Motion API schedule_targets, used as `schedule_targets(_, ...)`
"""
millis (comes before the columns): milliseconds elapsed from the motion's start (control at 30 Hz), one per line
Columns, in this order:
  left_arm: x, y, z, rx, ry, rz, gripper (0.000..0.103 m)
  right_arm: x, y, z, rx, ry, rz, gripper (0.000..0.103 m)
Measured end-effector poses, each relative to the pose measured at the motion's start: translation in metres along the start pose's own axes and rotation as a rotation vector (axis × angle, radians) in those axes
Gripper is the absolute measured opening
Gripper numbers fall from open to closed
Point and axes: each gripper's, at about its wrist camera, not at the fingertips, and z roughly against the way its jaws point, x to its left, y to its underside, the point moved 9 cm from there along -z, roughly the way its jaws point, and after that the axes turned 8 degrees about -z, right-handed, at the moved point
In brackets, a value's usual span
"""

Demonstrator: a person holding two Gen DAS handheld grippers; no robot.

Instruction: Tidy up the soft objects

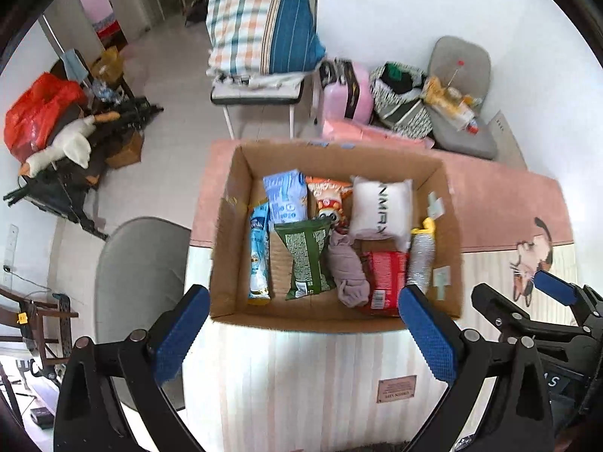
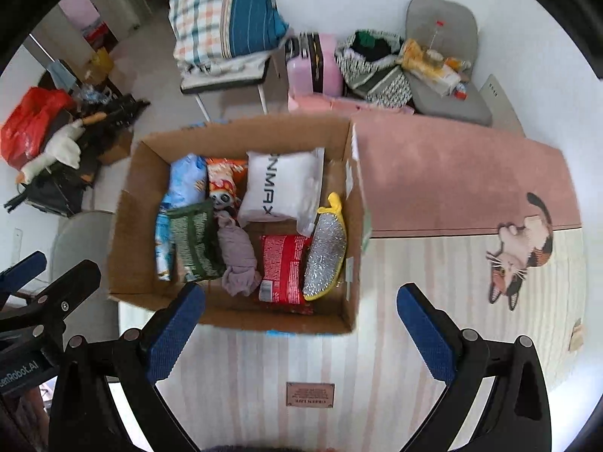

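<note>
A cardboard box (image 1: 226, 248) (image 2: 128, 248) stands on the table and holds soft items: a white pillow pack (image 1: 380, 207) (image 2: 282, 188), a grey rolled cloth (image 1: 348, 271) (image 2: 237, 260), a red packet (image 1: 388, 278) (image 2: 282, 267), a green packet (image 1: 307, 260) (image 2: 194, 241), blue packs (image 1: 284, 196) (image 2: 181, 180), an orange snack bag (image 1: 328, 199) and a silver-yellow scrubber (image 2: 326, 252). My left gripper (image 1: 303, 331) is open and empty above the box's near edge. My right gripper (image 2: 301, 329) is open and empty, also at the near edge.
The table wears a pink and striped cloth with a cat print (image 2: 524, 248). Grey chairs (image 1: 139, 275) (image 2: 441, 56) stand left of and behind the table. A chair with folded bedding (image 1: 264, 26), a pink suitcase (image 1: 350, 90) and floor clutter (image 1: 56, 132) lie beyond.
</note>
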Motion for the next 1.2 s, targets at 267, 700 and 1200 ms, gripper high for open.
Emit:
schedule_targets(267, -0.012, 0.013, 0.089, -0.107, 0.003, -0.013, 0.102, -0.010, 0.018, 0.105, -0.124, -0.021, 0.026, 0.103)
schedule_targets(700, -0.015, 0.030, 0.168, -0.213, -0.044, -0.007, 0.102, -0.016, 0.045, 0.215, -0.261, -0.034, 0.058, 0.103)
schedule_targets(1200, -0.014, 0.032, 0.170, -0.220, -0.074, 0.009, 0.102, -0.027, 0.038, 0.226, -0.322, 0.056, 0.058, 0.103)
